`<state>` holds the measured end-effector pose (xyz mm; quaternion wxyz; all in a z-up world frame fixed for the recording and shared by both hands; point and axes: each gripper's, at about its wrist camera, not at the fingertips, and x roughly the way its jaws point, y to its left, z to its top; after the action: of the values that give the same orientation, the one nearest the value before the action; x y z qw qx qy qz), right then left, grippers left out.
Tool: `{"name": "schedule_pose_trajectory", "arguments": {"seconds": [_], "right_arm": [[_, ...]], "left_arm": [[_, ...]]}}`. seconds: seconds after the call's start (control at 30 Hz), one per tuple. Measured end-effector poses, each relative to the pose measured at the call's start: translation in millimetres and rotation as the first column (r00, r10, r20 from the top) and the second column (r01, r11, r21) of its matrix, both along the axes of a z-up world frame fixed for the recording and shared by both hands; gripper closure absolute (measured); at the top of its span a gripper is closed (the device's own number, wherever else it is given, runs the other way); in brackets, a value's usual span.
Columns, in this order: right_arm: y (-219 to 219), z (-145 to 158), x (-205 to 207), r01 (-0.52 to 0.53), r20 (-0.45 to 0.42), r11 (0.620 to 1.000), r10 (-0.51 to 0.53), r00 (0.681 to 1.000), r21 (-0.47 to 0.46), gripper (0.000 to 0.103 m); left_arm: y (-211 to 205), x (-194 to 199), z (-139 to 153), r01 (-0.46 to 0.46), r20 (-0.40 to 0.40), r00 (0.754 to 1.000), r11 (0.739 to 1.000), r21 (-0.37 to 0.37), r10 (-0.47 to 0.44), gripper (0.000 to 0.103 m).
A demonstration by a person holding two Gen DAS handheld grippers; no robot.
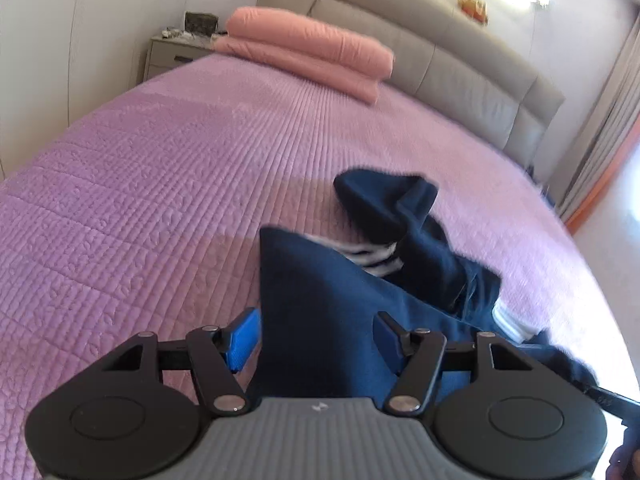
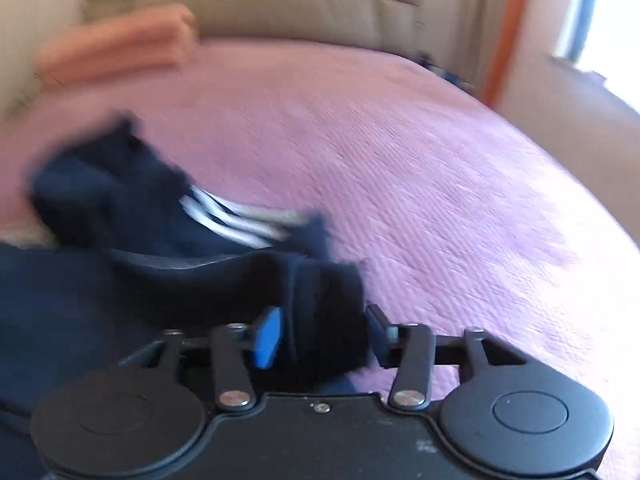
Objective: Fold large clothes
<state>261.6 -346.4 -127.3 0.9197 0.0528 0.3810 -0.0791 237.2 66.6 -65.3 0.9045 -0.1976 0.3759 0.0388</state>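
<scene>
A navy garment with white stripes [image 1: 360,280] lies crumpled on the pink quilted bed [image 1: 160,184]. In the left wrist view a fold of it stands up between the blue pads of my left gripper [image 1: 316,338], whose jaws are wide apart around the cloth. In the right wrist view the same garment [image 2: 132,208] is bunched at the left, blurred by motion. A thick dark fold of it sits between the pads of my right gripper [image 2: 324,334], with the jaws partly apart around it.
A folded salmon-pink duvet [image 1: 308,52] lies at the head of the bed against the beige padded headboard [image 1: 460,60]. A nightstand [image 1: 172,54] stands at the far left. Curtains [image 1: 600,136] and bright floor lie to the right of the bed.
</scene>
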Motion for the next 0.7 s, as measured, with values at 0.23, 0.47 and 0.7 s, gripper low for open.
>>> {"name": "schedule_pose_trajectory", "arguments": {"seconds": [0.23, 0.47, 0.7], "right_arm": [[41, 41, -28, -0.094, 0.203, 0.995, 0.096, 0.974, -0.017, 0.096], [60, -36, 28, -0.174, -0.21, 0.966, 0.214, 0.954, 0.192, 0.102], [82, 63, 66, -0.325, 0.104, 0.906, 0.308, 0.946, 0.272, 0.058]], "left_arm": [[-9, 6, -10, 0.024, -0.031, 0.999, 1.0, 0.01, -0.024, 0.043], [-32, 19, -31, 0.116, -0.139, 0.984, 0.993, 0.034, -0.11, 0.047], [-21, 20, -33, 0.082, -0.154, 0.984, 0.996, -0.047, -0.089, 0.046]]}}
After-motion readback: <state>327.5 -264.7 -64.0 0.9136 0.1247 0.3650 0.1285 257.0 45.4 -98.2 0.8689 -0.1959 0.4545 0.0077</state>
